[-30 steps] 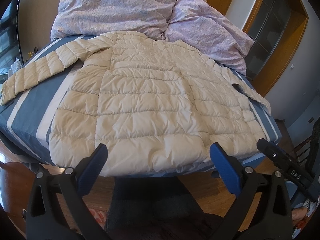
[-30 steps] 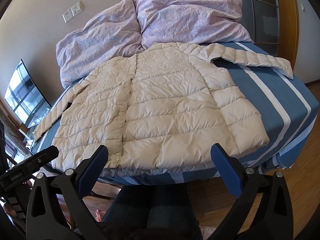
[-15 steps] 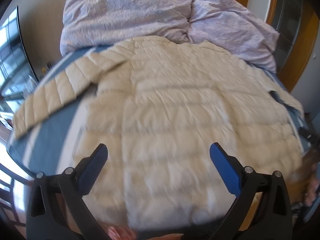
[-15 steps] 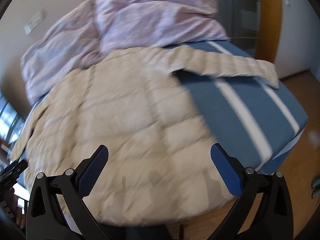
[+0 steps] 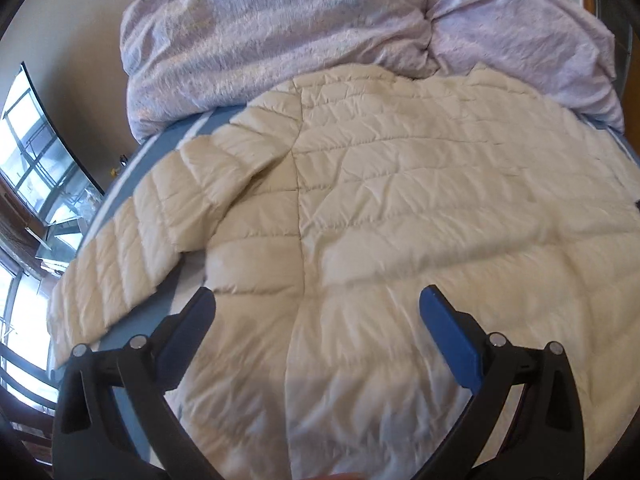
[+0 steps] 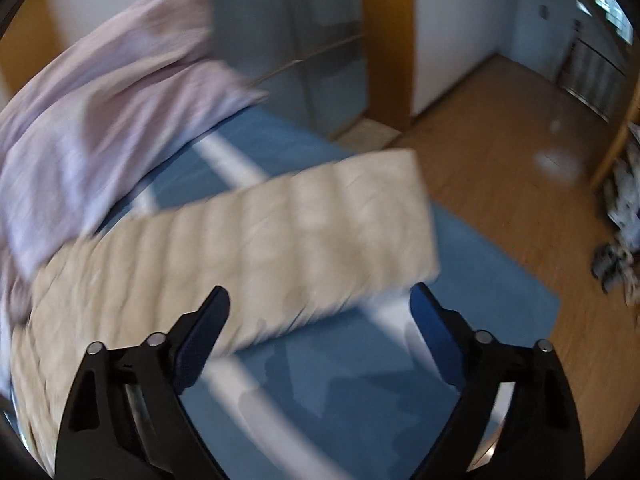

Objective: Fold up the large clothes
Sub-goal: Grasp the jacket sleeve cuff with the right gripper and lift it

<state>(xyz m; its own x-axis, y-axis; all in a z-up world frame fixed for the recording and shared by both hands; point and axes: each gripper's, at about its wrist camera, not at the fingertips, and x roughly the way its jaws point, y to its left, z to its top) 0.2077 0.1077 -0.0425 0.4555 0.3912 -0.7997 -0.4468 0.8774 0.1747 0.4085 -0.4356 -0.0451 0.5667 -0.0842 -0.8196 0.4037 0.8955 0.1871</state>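
A big cream puffy jacket (image 5: 400, 208) lies spread flat on a bed with a blue sheet (image 6: 340, 380) that has white stripes. The jacket covers most of the bed. A crumpled pale purple duvet (image 5: 280, 32) is piled at the far end of the bed, and it touches the top of the jacket.

In the left wrist view, the left tongs (image 5: 316, 304) hang over the lower part of the jacket. Their two blue fingers (image 5: 448, 340) stand wide apart. Nothing is between them, and they do not hold anything. One sleeve (image 5: 132, 248) of the jacket sticks out to the left, across the blue sheet, toward the edge of the bed. A big window (image 5: 28, 200) shows beyond that edge.

The right wrist view is blurry. The right tongs (image 6: 320, 304) hang over the other sleeve (image 6: 280, 232), which lies stretched out across the blue sheet. The end of this sleeve is close to the side edge of the bed. The right tongs have just been closing a little, but their blue fingers are wide apart and grip nothing. The sleeve is seen past them, not pinched between them. Beyond the bed is a brown wooden floor (image 6: 500, 152).
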